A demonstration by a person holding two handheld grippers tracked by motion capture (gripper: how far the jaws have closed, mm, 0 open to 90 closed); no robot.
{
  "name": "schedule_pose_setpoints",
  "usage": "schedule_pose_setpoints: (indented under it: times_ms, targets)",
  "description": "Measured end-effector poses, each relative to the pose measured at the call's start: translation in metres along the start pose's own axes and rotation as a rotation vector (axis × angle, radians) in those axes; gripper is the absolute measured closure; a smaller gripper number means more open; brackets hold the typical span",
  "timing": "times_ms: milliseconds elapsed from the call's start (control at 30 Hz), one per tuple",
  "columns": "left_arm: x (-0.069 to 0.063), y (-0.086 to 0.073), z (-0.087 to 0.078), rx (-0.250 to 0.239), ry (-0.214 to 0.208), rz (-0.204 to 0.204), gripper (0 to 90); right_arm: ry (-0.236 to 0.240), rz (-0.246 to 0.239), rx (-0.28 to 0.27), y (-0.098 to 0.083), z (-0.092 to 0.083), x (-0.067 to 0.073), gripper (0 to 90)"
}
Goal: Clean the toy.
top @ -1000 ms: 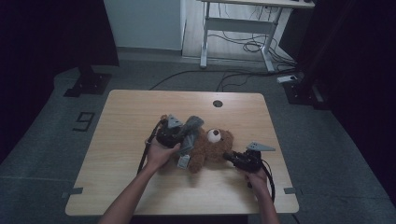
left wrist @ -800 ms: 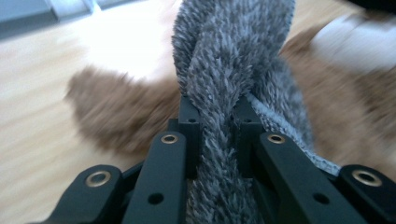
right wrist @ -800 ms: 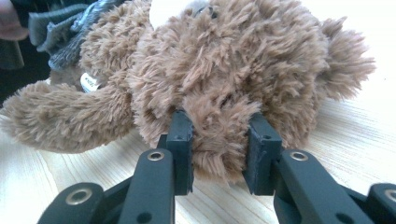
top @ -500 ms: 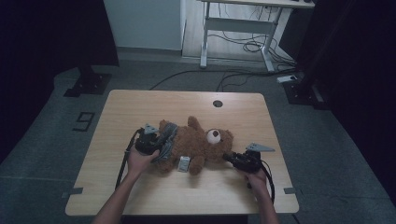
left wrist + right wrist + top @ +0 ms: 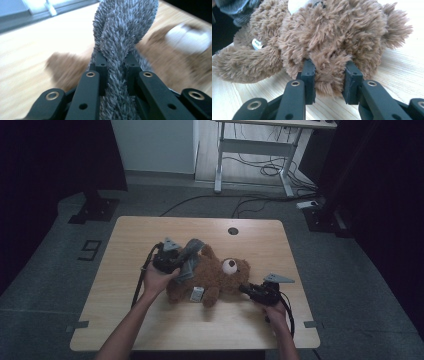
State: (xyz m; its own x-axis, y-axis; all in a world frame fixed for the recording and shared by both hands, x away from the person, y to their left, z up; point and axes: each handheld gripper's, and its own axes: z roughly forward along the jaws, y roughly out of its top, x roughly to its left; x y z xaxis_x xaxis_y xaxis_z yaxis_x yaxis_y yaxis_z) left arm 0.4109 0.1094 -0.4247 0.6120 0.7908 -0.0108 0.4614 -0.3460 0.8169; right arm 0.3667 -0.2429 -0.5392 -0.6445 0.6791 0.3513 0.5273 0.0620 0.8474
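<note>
shaggy brown teddy bear [image 5: 215, 277], fuzzy grey cloth [image 5: 120, 32]

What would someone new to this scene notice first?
A brown teddy bear lies in the middle of the wooden table. The left claw pinches a strip of fuzzy grey cloth beside the bear's body. The right claw squeezes a tuft of fur on the bear's head at the table's right side.

- I'm working in a lab-like recording room: black curtains [image 5: 60, 155], grey carpet floor [image 5: 45, 270].
- Bare light wooden table [image 5: 250, 240], white-framed desk [image 5: 250, 150] with loose black cables [image 5: 265, 170] behind.
</note>
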Motion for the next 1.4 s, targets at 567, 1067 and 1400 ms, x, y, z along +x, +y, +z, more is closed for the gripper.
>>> schedule_pose_setpoints:
  times_ms: [567,1067,1400]
  targets:
    - [-0.017,-0.032,0.021,0.044,-0.087,-0.013,78.3,-0.04,0.013,-0.052,0.005,-0.015,0.004,30.0]
    - [-0.032,-0.063,0.001,-0.031,-0.13,-0.017,78.4,-0.068,0.042,-0.065,0.026,-0.003,0.009,9.2]
    - [-0.033,-0.071,-0.003,-0.04,-0.165,-0.036,78.3,0.066,0.074,0.027,0.021,0.016,0.004,20.9]
